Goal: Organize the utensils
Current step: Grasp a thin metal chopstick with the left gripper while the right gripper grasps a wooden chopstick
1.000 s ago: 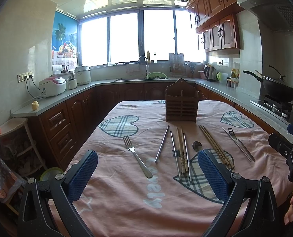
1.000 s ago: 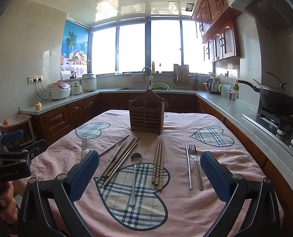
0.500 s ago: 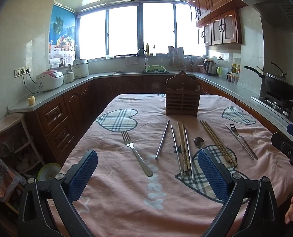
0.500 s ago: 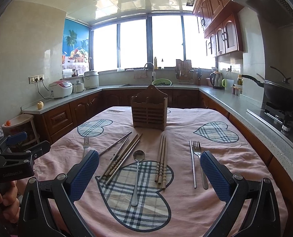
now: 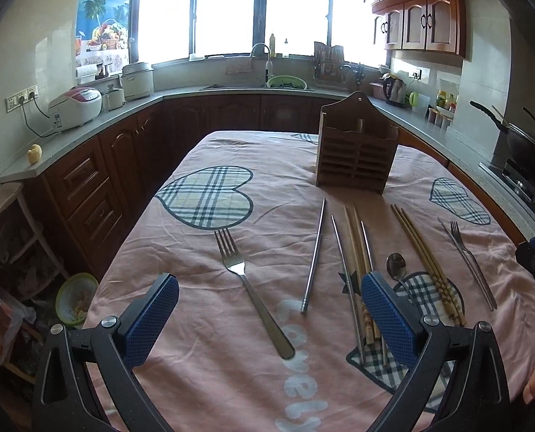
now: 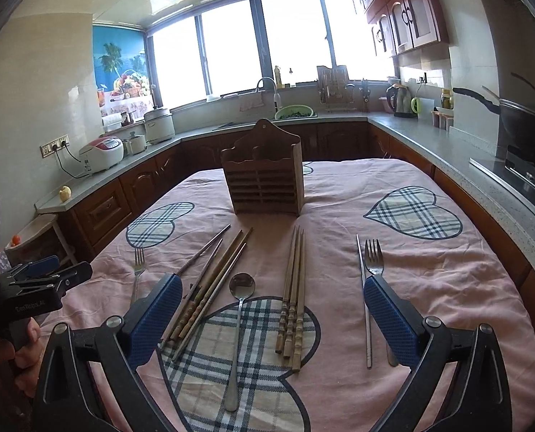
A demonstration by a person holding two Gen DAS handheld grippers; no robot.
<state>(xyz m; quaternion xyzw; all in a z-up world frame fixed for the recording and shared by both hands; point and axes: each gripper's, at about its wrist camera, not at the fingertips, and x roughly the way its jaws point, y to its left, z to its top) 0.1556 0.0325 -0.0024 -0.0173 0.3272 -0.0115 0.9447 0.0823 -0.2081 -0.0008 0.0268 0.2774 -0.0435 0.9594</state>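
Note:
A slotted wooden utensil holder (image 5: 355,154) (image 6: 263,180) stands upright mid-table on the pink cloth (image 5: 209,331). In front of it lie a fork (image 5: 249,288), a metal chopstick (image 5: 314,255), wooden chopsticks (image 5: 357,248), a spoon (image 5: 396,264), more wooden chopsticks (image 5: 426,262) and a second fork (image 5: 469,262). My left gripper (image 5: 269,280) hovers open over the first fork's handle, holding nothing. My right gripper (image 6: 271,282) is open above the spoon (image 6: 238,320) and wooden chopsticks (image 6: 292,295), with the second fork (image 6: 373,259) by its right finger.
Kitchen counters wrap around the table: rice cookers (image 5: 76,104) on the left, a sink (image 5: 263,82) at the back, a wok on the stove (image 6: 519,111) to the right. A green bowl (image 5: 76,298) sits on the floor beside the table's left edge.
Both grippers have tilted down and come closer to the table, so the utensils look larger and nearer. Both stay open and nothing has been picked up.

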